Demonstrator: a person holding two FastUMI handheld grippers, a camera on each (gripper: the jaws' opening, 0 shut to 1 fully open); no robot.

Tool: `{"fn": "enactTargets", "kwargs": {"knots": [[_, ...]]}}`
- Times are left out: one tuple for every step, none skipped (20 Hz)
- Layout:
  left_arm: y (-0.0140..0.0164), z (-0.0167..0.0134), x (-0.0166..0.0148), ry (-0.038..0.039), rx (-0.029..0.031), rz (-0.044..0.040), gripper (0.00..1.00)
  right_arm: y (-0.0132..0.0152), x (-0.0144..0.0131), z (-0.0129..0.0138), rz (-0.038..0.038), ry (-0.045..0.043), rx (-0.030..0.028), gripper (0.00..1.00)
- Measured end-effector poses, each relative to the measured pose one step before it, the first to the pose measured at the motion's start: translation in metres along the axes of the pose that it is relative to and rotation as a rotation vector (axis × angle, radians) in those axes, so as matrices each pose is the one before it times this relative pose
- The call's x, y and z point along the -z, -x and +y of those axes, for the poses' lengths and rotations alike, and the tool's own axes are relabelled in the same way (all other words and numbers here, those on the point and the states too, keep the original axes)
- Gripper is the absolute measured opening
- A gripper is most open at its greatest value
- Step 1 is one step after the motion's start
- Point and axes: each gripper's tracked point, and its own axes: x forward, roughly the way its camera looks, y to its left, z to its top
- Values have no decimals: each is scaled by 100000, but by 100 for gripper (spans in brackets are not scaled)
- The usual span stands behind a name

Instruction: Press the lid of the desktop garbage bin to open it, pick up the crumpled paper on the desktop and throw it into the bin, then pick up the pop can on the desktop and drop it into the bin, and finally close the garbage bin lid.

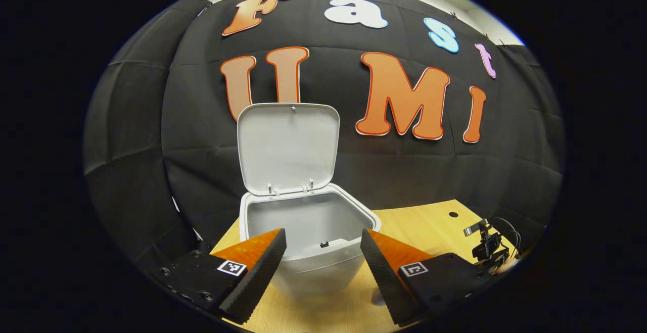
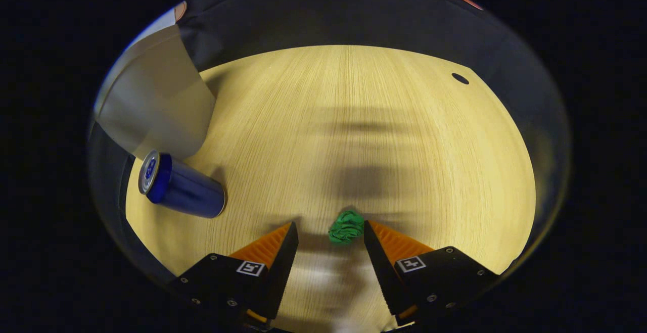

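The bin (image 1: 308,244) stands open, its lid (image 1: 288,147) upright, so the paper step is in hand. The left gripper (image 1: 323,252) waits wide and empty before the bin. The right gripper (image 2: 331,244), spread wide, hovers over the paper ball (image 2: 346,227) on the desk (image 2: 394,121), nearer one finger; it likely needs centring, lowering, then closing. The can (image 2: 182,187) lies beside the bin.

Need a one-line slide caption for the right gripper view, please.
Open right gripper poised over green crumpled paper on the wooden desktop, blue pop can upright beside the bin.
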Motion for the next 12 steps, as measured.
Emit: {"fn": "enactTargets", "kwargs": {"knots": [[70,-30,78,19,141,82,94,83,69,-147,615,1501,-5,77],[-14,-23,66,110,-28,134,94,-72,130,-44,915,1141,-300,75],[39,-15,-54,226,18,-21,94,189,-53,-218,532,756,-206,70],[58,42,102,379,2,18,94,128,-144,-122,-350,782,-337,66],[122,71,48,184,-181,106,94,79,-223,-169,271,157,-179,61],[219,180,22,11,-219,46,94,173,-163,177,-141,-484,-1212,58],[169,137,-29,-27,-271,79,94,191,-272,-56,-547,-1265,-671,41],[35,146,120,-111,-376,-24,94,201,-248,-174,-1050,-1077,44,48],[130,132,-50,-116,-293,-48,94,58,-480,-269,-1717,-713,1200,43],[103,128,43,-42,-386,11,94,-359,-444,22,-1695,-674,166,36],[33,128,38,-9,-319,155,94,-5,-88,23,16,-311,-729,29],[121,58,91,-16,-158,46,94,-177,450,283,1531,201,-680,28]]}}
